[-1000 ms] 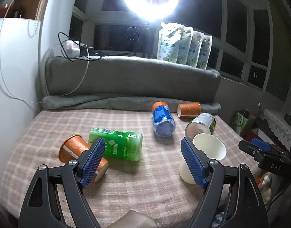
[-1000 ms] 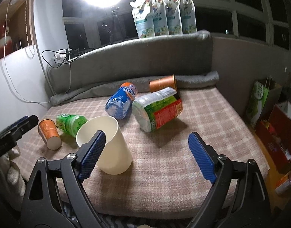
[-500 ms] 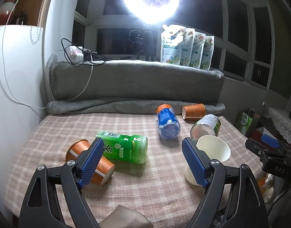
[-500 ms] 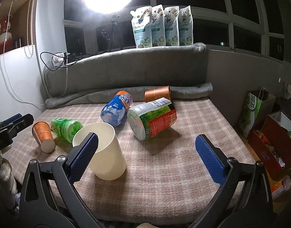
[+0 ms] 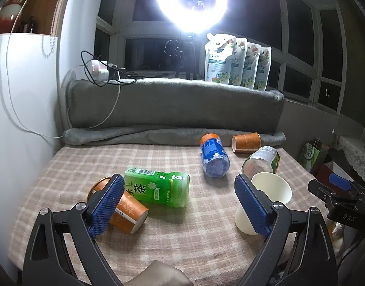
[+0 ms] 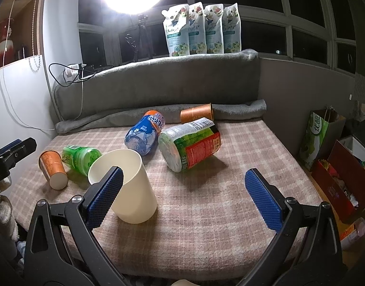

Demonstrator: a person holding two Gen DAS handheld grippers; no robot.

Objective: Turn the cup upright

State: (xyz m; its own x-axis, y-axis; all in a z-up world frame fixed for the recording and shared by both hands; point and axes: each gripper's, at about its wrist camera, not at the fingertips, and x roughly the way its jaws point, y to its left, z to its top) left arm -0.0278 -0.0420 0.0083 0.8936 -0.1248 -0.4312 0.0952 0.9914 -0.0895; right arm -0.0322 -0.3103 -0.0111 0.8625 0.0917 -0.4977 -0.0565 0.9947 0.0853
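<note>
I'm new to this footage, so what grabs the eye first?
The glaring ring light at the window dominates. Below it, the checked bed cover is strewn with toppled bottles and orange cups, while one cream paper cup stands upright near the front edge, beside the open right gripper.

Both wrist views face the bed [image 5: 206, 243] — overlapping.

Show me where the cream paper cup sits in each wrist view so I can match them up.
Left wrist view: the cream paper cup stands low on the right, partly behind the right finger of the left hand-held gripper.
Right wrist view: the cup stands low on the left, behind the left finger of the right hand-held gripper.
Shared landmark: the blue bottle lying just beyond the cup.
</note>
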